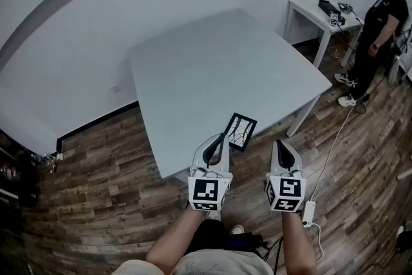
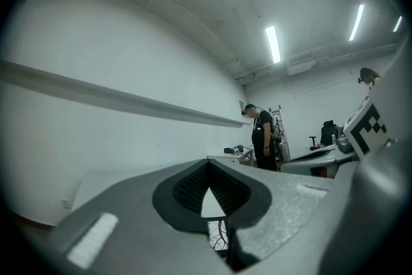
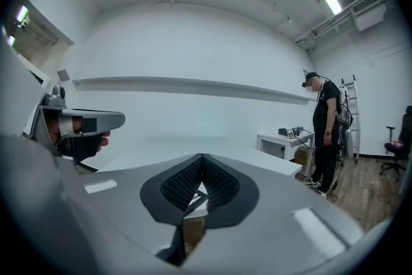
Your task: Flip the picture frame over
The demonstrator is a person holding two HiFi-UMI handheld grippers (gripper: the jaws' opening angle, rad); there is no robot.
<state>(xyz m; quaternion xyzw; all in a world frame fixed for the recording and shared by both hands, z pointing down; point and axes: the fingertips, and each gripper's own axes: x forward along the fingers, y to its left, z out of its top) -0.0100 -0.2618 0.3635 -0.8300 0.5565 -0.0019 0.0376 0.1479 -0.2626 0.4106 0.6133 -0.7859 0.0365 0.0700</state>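
The picture frame, black-edged with a bare-branch print facing up, lies flat at the near edge of the white table. My left gripper is shut, its tips right at the frame's near left edge; I cannot tell whether they touch it. In the left gripper view the left gripper has its jaws together, and a strip of the frame shows through the gap below the tips. My right gripper hangs shut and empty over the floor, to the right of the frame and apart from it. The right gripper view shows that right gripper holding nothing.
A person stands at the back right beside a small white side table carrying devices. A power strip and its cable lie on the wooden floor by my right side. White walls stand behind the table.
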